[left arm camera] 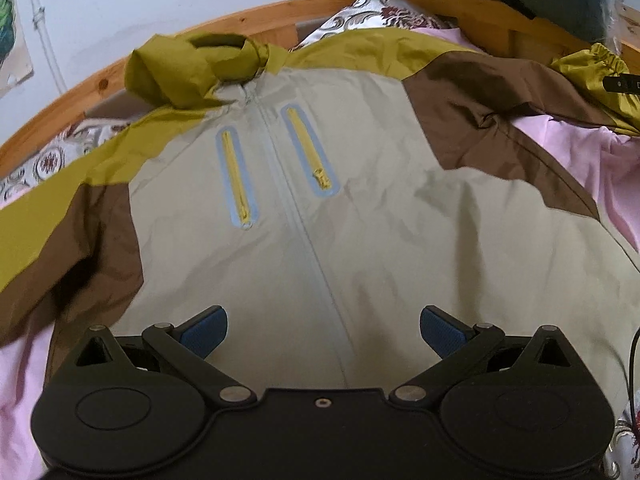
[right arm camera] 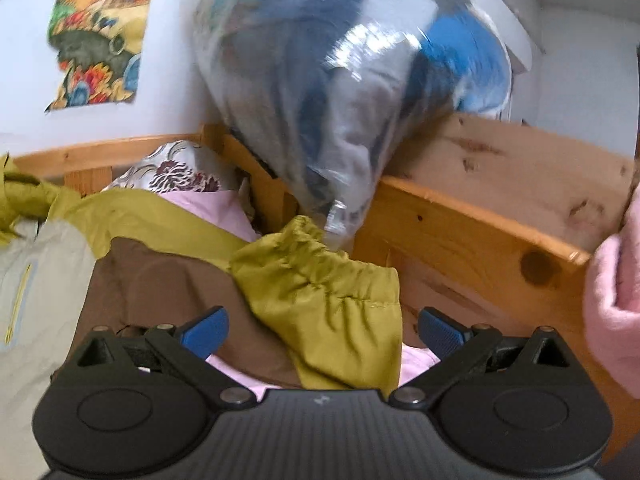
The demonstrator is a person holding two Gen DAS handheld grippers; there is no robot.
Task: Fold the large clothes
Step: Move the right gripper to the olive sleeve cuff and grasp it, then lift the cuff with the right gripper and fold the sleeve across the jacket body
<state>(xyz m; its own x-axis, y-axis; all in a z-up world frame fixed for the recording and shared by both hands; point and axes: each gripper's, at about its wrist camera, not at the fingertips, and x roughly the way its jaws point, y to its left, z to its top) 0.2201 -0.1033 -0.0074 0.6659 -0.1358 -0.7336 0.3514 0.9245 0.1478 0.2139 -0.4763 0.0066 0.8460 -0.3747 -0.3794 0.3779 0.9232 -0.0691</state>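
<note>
R gripper (right arm camera: 323, 330) fingers spread wide, holding nothing; olive sleeve cuff (right arm camera: 320, 280) lies right between them, long axis running fwd-left toward the jacket (left arm camera: 320, 184) body. L gripper (left arm camera: 323, 330) also released, over the hem, zip straight ahead. Jacket flat on bed (left arm camera: 580, 152). R is nearer the cuff, likely grabs it.

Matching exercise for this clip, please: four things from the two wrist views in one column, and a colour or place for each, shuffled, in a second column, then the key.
Things
1. jacket front panel
2. sleeve cuff
3. bedsheet
4. plastic bag of clothes

Descriptions
A. pink, under the jacket
B. olive, between the right gripper's open fingers
C. pale grey, with two yellow zips
D. leaning on the wooden bed frame

Pairs: 1-C, 2-B, 3-A, 4-D
</note>
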